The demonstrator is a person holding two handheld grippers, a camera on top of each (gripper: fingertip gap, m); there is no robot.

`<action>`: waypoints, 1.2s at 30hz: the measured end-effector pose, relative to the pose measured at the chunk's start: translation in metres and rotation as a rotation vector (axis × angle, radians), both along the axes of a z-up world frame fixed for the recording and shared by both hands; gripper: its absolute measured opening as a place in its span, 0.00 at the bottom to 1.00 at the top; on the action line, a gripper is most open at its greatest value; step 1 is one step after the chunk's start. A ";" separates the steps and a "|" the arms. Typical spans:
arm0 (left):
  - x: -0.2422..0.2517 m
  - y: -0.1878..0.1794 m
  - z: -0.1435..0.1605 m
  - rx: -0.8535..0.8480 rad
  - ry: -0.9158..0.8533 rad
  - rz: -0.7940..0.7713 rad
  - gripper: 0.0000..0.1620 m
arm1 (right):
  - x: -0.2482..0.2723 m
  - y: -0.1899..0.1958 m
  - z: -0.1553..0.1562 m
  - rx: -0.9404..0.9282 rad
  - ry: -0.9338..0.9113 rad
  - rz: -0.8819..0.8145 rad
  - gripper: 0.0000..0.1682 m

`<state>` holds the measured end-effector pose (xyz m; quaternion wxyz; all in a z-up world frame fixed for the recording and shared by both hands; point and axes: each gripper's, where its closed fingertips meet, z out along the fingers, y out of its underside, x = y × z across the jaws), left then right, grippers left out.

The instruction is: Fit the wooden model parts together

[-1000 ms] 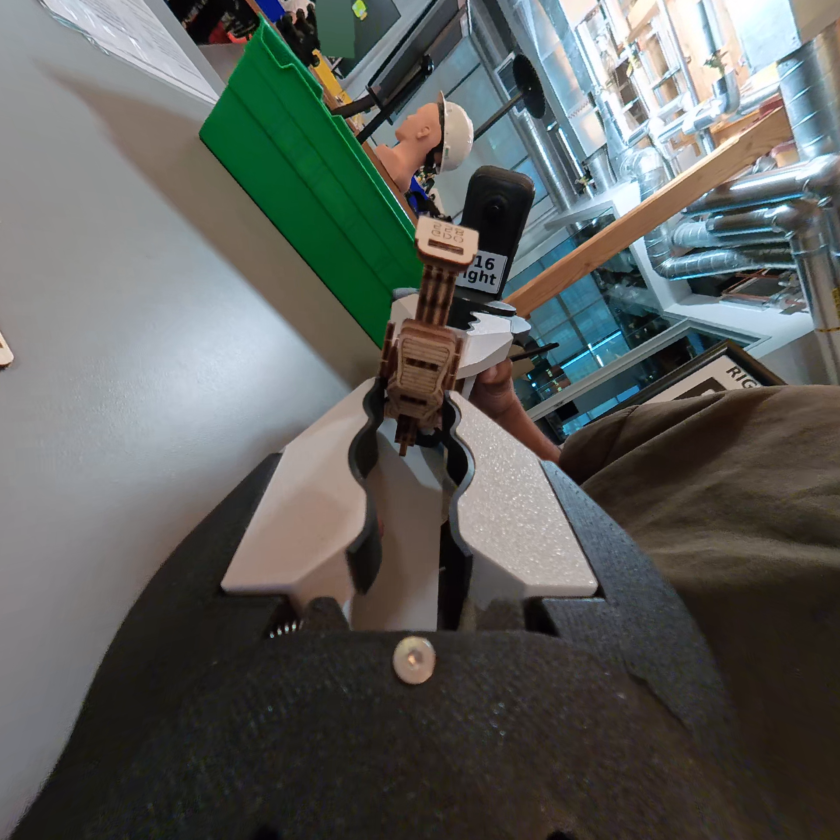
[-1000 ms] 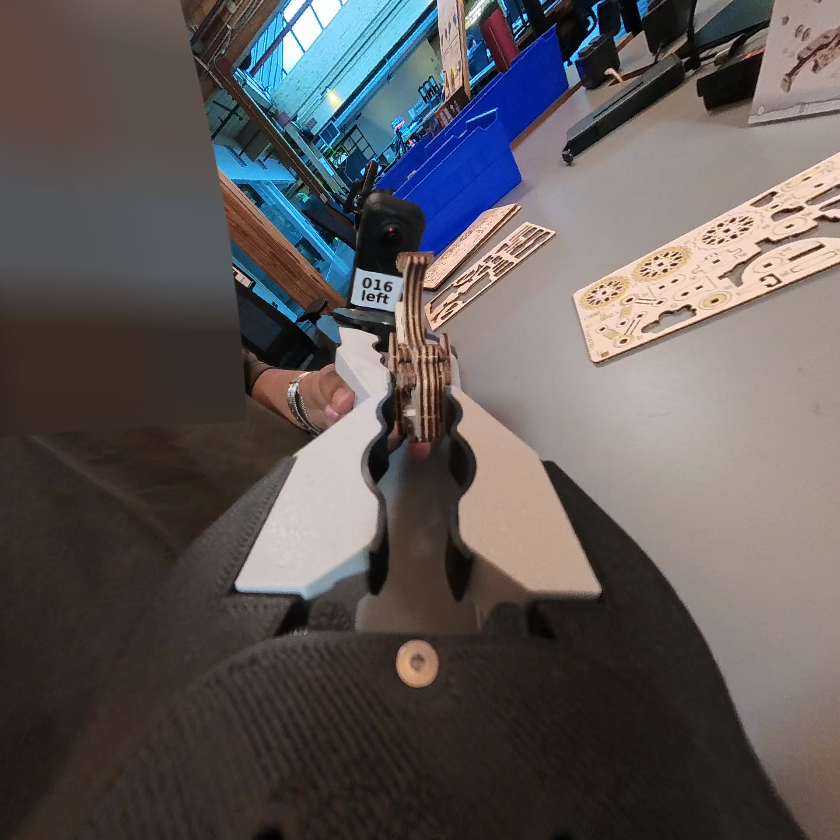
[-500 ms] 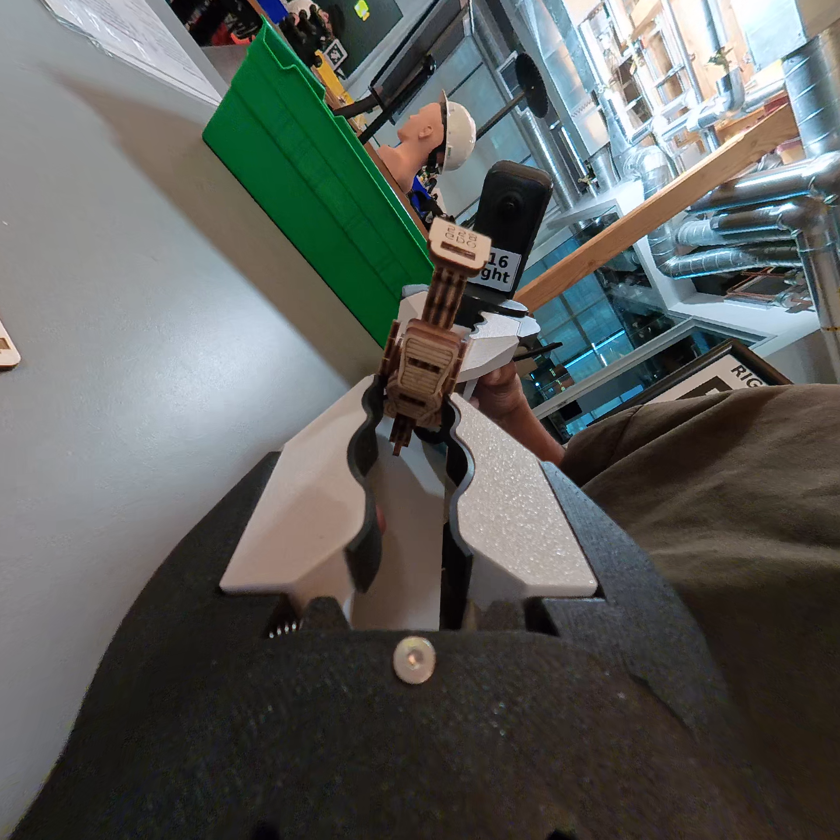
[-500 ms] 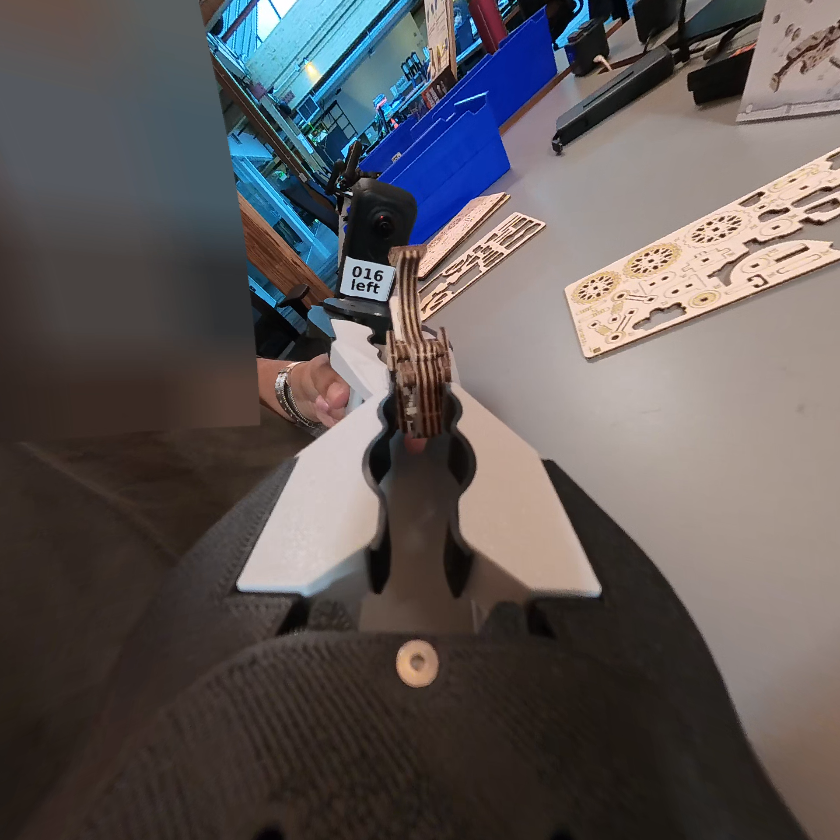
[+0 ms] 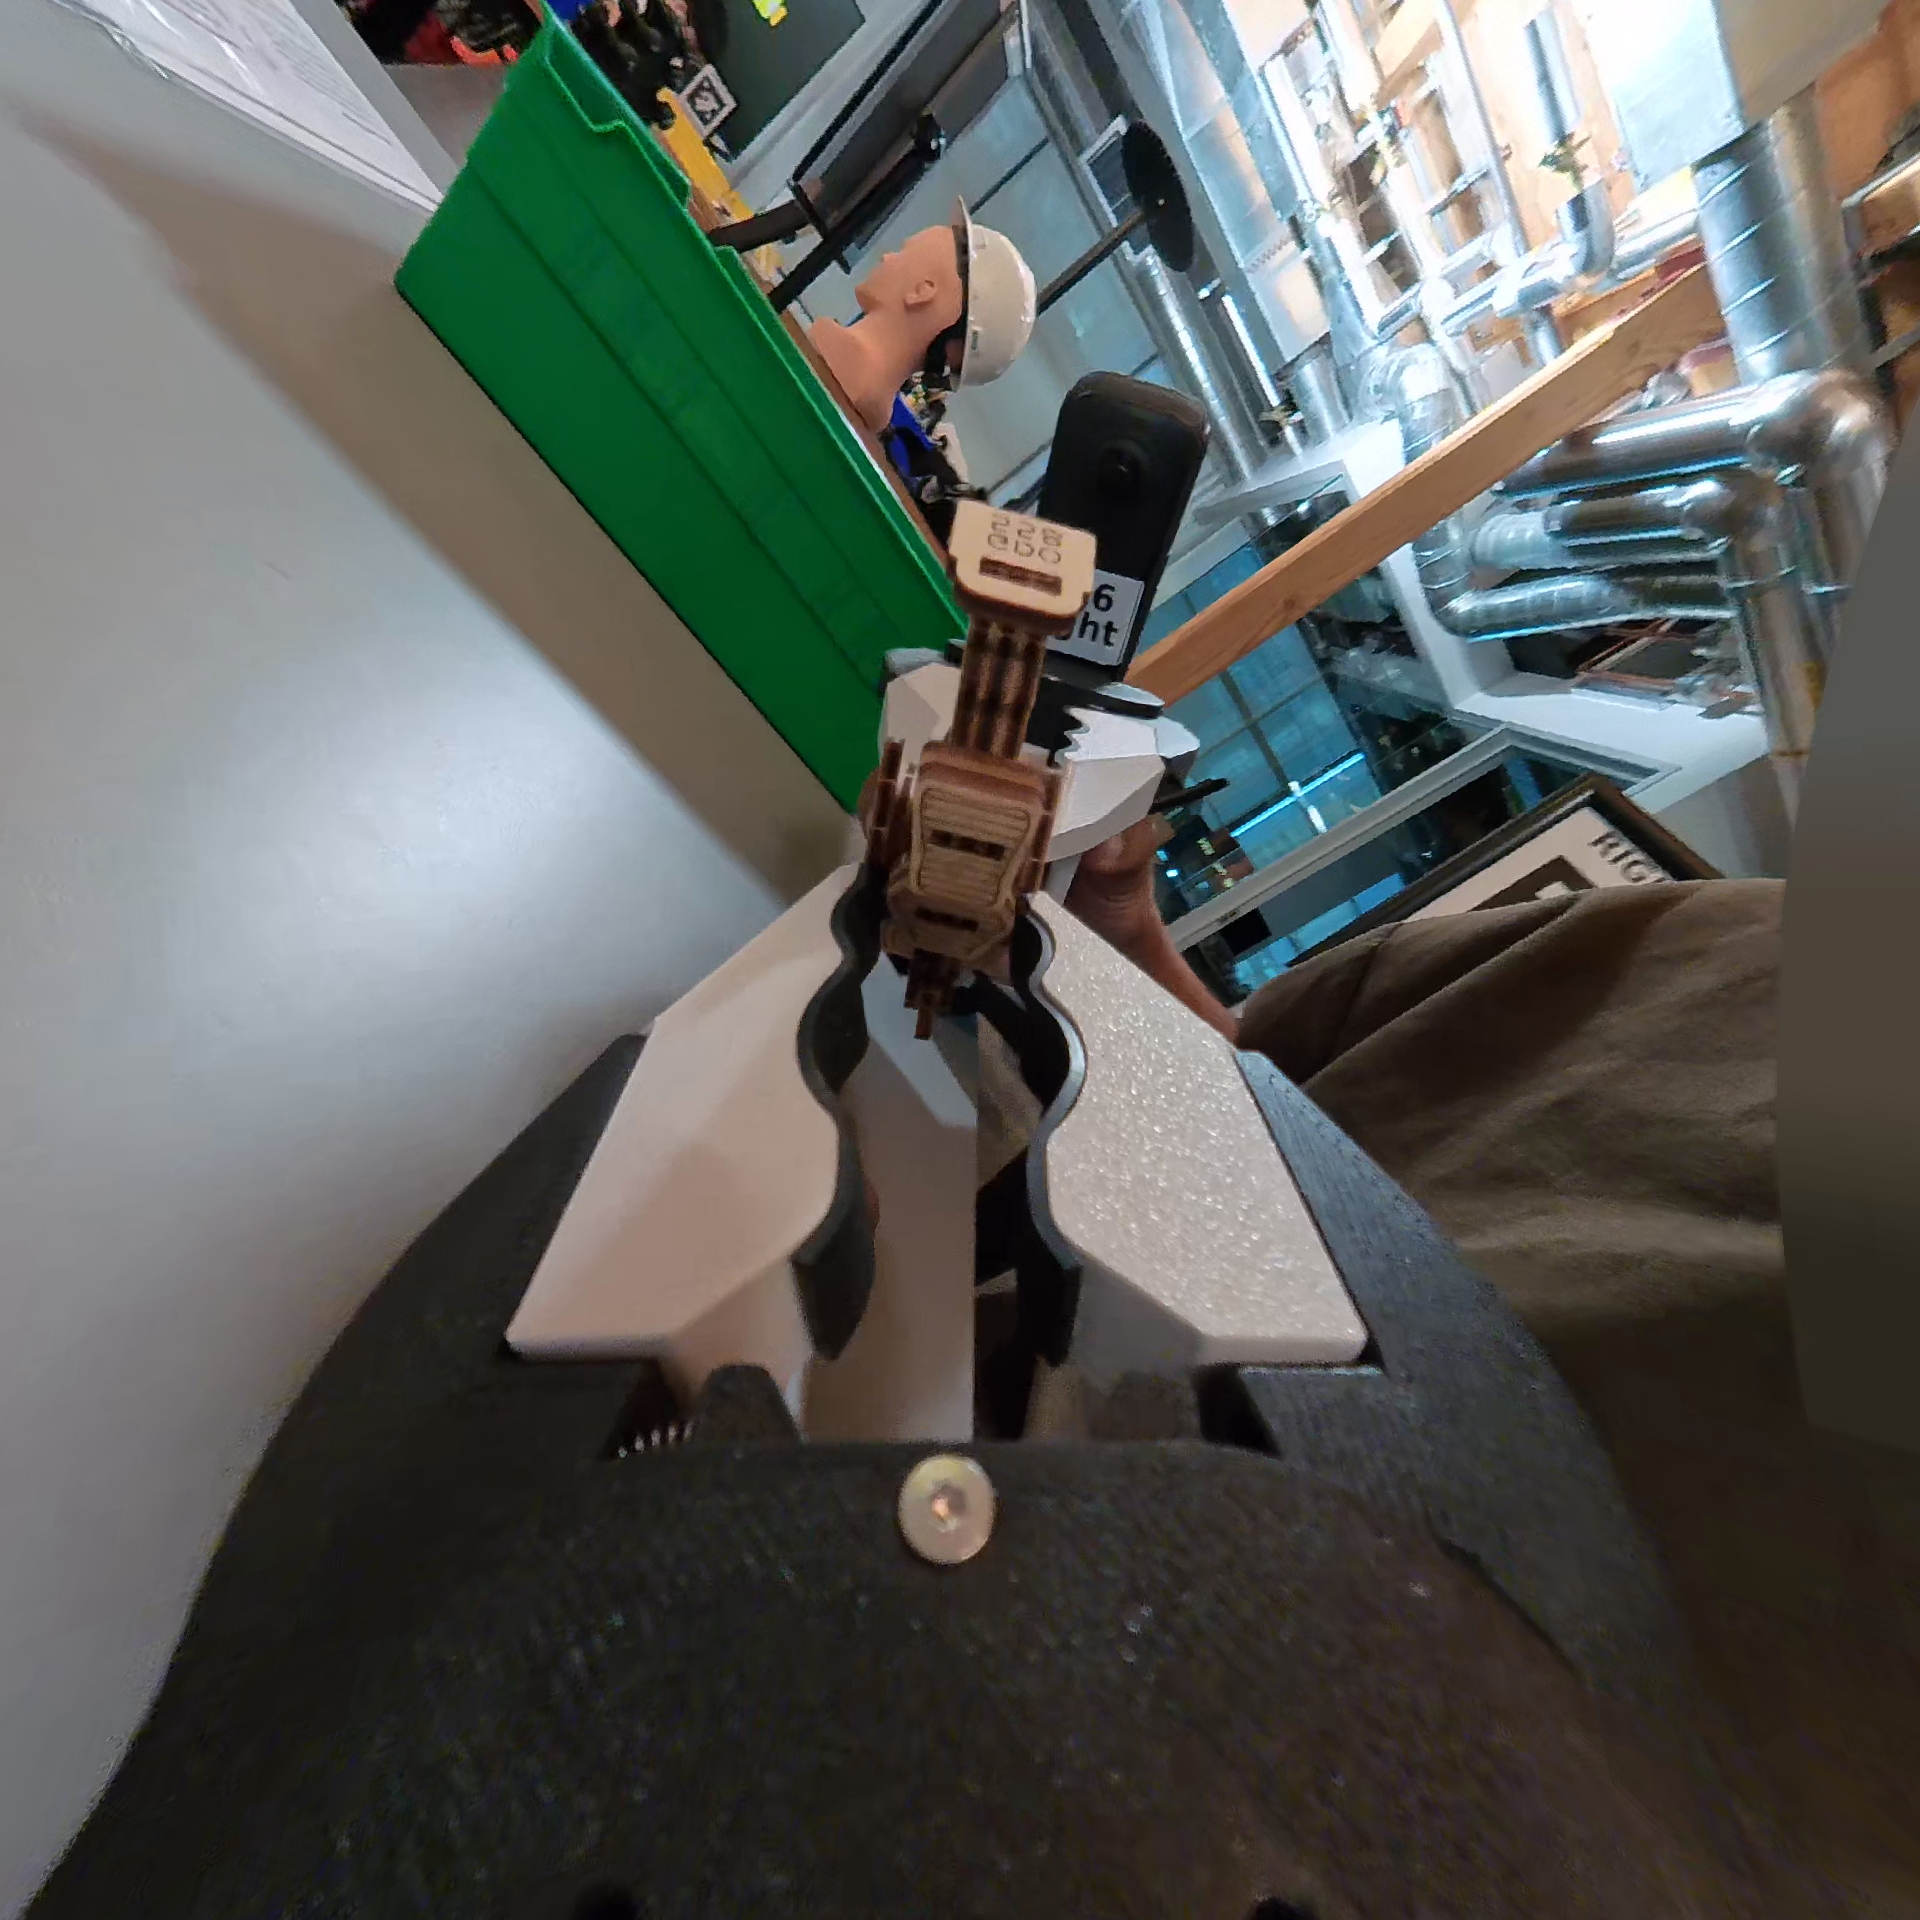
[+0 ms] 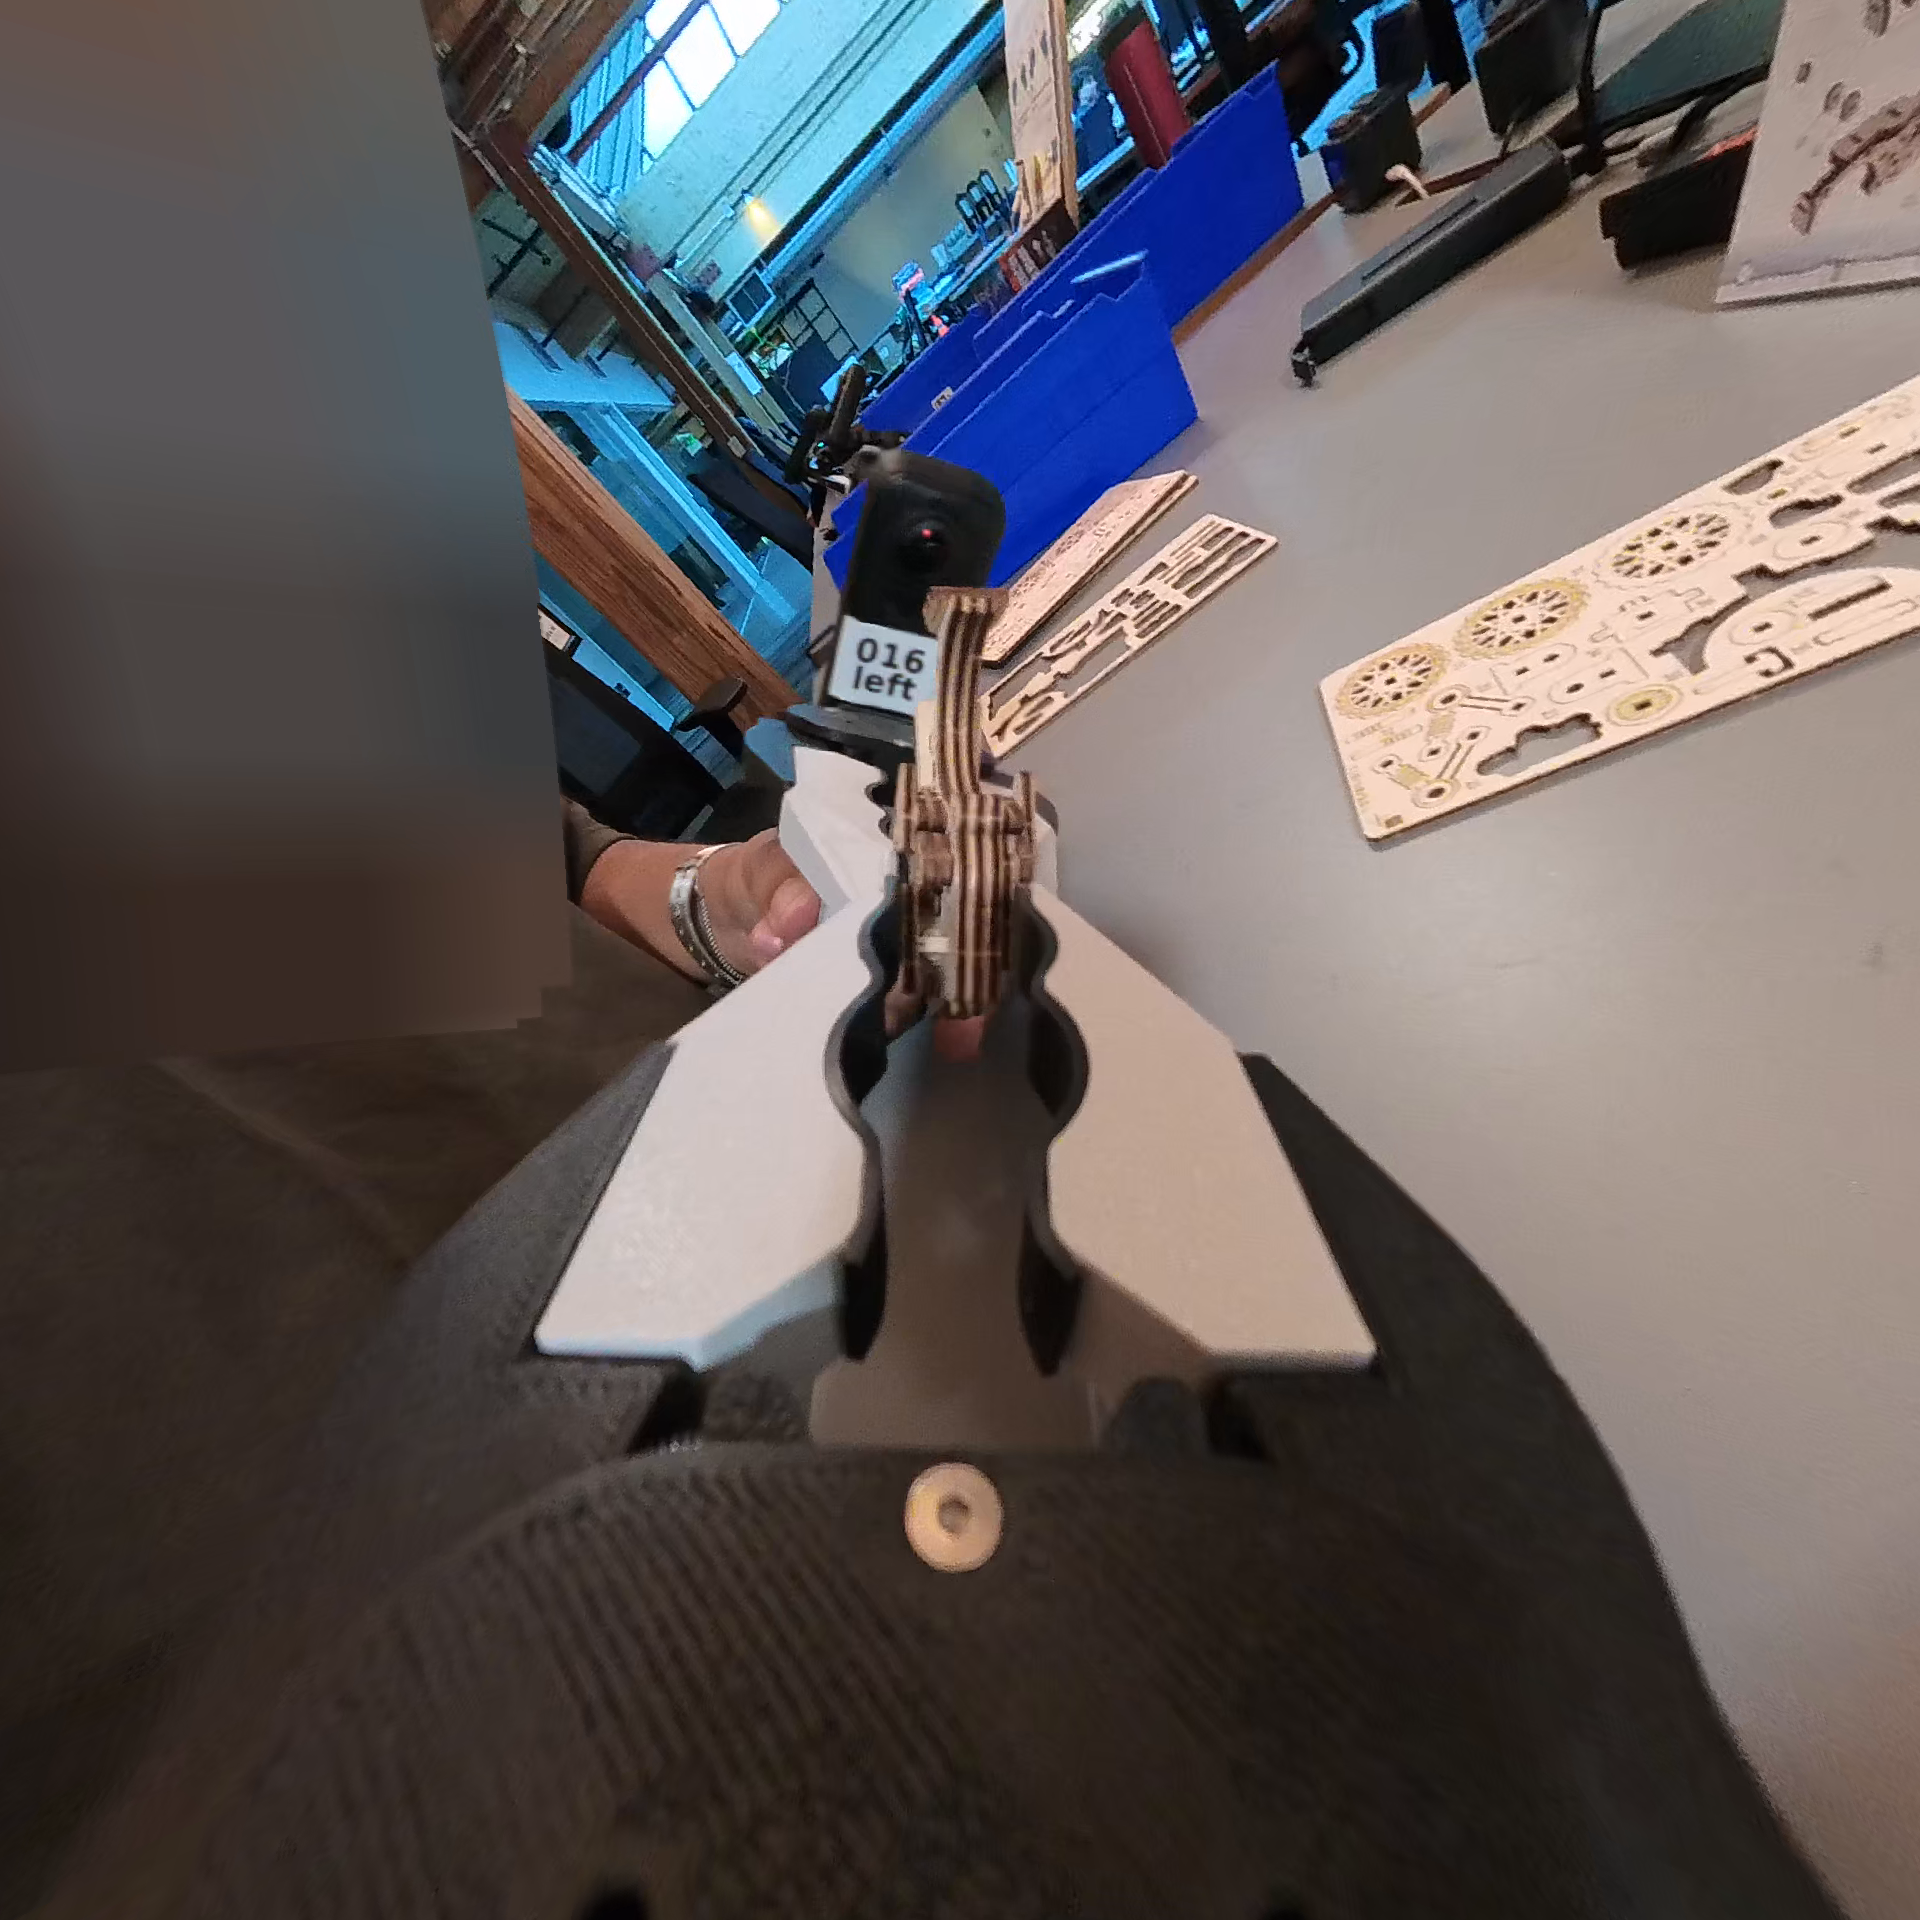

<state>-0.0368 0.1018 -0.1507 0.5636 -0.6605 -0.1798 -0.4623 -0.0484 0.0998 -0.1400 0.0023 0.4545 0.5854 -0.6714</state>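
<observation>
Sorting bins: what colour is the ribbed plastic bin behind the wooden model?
Green, clearest in left wrist view.

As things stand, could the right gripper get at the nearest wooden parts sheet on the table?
Probably not yet: the right gripper is shut on the wooden model, though the table toward the sheet looks clear.

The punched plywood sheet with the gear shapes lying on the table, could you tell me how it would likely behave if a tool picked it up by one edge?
The plywood sheet looks thin and full of cut-outs, so it is probably light and would flex or sag. Its narrow bridges between holes seem fragile and might snap under a hard pinch. Lying flat on the grey table, its edge would likely be awkward to get under.
</observation>
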 end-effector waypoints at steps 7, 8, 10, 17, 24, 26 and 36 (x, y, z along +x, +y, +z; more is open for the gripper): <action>0.012 -0.006 0.005 0.001 -0.297 -0.162 0.14 | 0.009 0.015 0.015 0.128 0.201 0.015 0.18; 0.014 -0.007 0.004 -0.008 -0.317 -0.184 0.14 | 0.010 0.014 0.015 0.168 0.226 0.022 0.18; 0.022 -0.011 0.003 -0.030 -0.335 -0.249 0.13 | 0.014 0.009 0.012 0.240 0.268 0.043 0.18; 0.034 -0.019 -0.001 -0.093 -0.443 -0.374 0.13 | 0.025 -0.008 -0.003 0.392 0.339 0.146 0.17; 0.043 -0.022 -0.005 -0.131 -0.444 -0.428 0.13 | 0.036 -0.017 -0.007 0.448 0.389 0.212 0.10; 0.044 -0.023 -0.005 -0.135 -0.444 -0.437 0.13 | 0.037 -0.018 -0.007 0.454 0.395 0.218 0.10; 0.046 -0.024 -0.006 -0.142 -0.435 -0.440 0.13 | 0.039 -0.018 -0.008 0.442 0.357 0.241 0.09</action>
